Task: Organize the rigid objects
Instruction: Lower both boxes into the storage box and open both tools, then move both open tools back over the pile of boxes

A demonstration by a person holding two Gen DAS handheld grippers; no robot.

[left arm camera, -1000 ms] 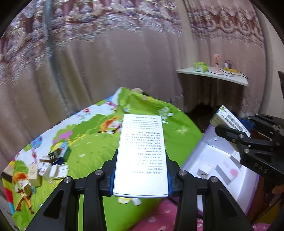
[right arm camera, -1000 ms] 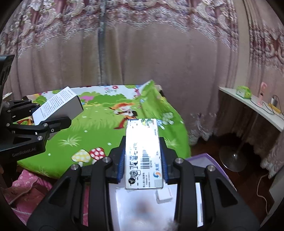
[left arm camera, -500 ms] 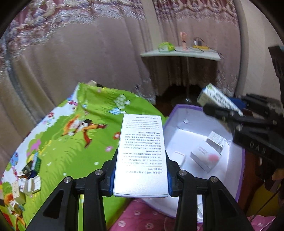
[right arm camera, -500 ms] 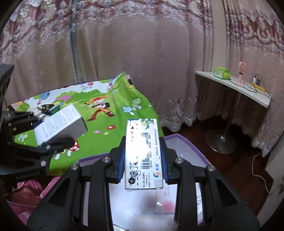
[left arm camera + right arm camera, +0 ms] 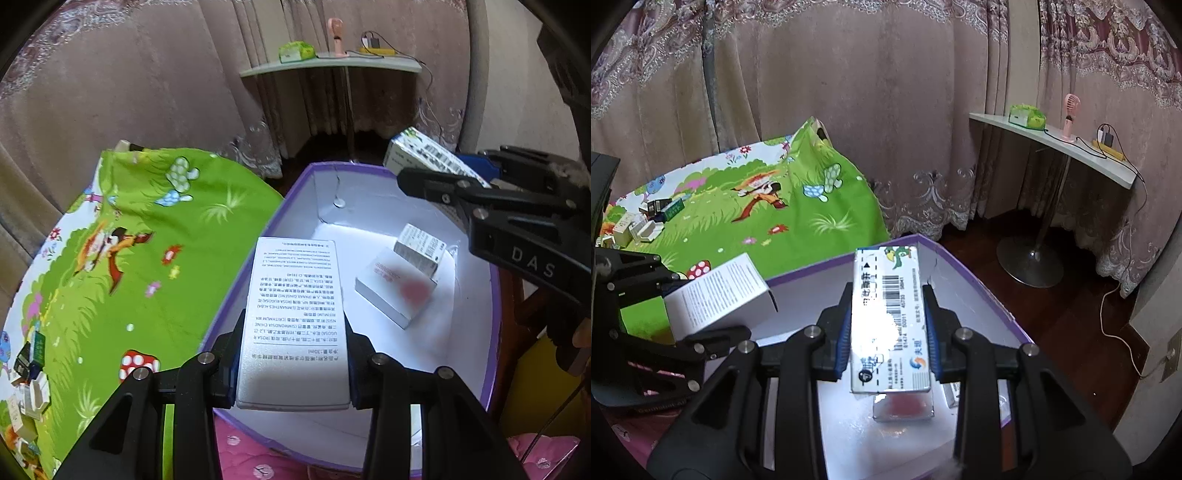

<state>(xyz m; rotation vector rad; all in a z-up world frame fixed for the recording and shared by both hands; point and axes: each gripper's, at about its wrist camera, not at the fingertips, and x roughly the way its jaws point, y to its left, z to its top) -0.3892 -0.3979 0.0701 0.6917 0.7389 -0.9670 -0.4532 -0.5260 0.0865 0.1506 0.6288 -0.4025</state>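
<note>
My left gripper [image 5: 293, 354] is shut on a white printed carton [image 5: 295, 317], held over the near left part of a purple-rimmed white bin [image 5: 258, 251]. My right gripper [image 5: 888, 328] is shut on a slim barcode box [image 5: 888, 317] above the same bin [image 5: 979, 284]. In the left wrist view the right gripper [image 5: 480, 192] comes in from the right with the barcode box [image 5: 424, 155] over the bin's far corner. Two small boxes lie inside: a white box with a red mark [image 5: 395, 291] and a small barcode carton [image 5: 419, 249]. The left gripper's carton [image 5: 720, 299] shows at left in the right wrist view.
A bed with a green cartoon sheet [image 5: 129, 258] lies left of the bin, with several small boxes [image 5: 642, 225] at its far end. A white shelf [image 5: 1052, 144] on a stand holds a green case and a pink fan. Curtains hang behind; pink bedding [image 5: 251, 458] is near.
Both grippers have swung from above the bed to over the bin and tilted downward, each still holding its box. The bin's inside and its two boxes now fill the views.
</note>
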